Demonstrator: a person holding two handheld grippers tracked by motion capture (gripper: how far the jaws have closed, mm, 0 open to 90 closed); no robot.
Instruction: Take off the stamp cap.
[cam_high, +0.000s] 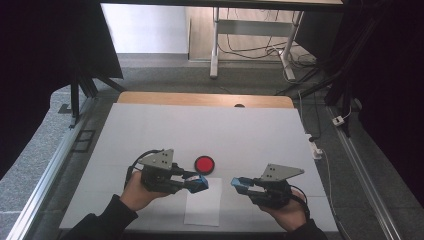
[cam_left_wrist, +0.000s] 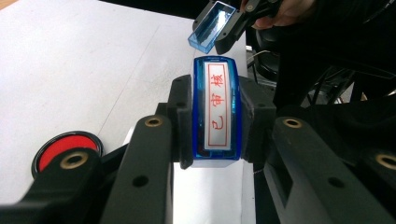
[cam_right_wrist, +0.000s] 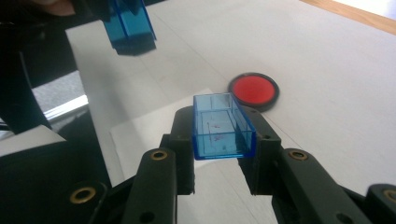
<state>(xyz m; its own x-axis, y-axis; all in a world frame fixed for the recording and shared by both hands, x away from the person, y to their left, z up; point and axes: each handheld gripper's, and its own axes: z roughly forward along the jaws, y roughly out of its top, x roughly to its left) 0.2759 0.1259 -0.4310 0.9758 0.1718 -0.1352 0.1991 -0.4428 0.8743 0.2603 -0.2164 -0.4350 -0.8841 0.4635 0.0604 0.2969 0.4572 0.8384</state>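
While both hands hover low over the near part of the white table (cam_high: 200, 130), each gripper is pinching one part of a blue stamp. In the high view the left gripper (cam_high: 202, 183) sits at about 7 o'clock from the table's centre and points toward 3 o'clock. Its jaws are pressed against the two sides of the blue stamp body (cam_left_wrist: 217, 109), and in the left gripper view the face of the stamp shows red characters inside a red frame on a white field. The right gripper (cam_high: 237, 184) sits at about 5 o'clock and points toward 9 o'clock, so the two tips face each other with a clear gap between them. Its jaws clamp the clear blue cap (cam_right_wrist: 223, 127), an empty rectangular shell whose open side faces up toward the camera in the right gripper view. A white sheet of paper (cam_high: 202, 210) lies on the table below the gap, at 6 o'clock. A round red ink pad (cam_high: 204, 164) with a black rim rests on the table just beyond the left gripper's tip, at about 12 o'clock from it, apart from both grippers.
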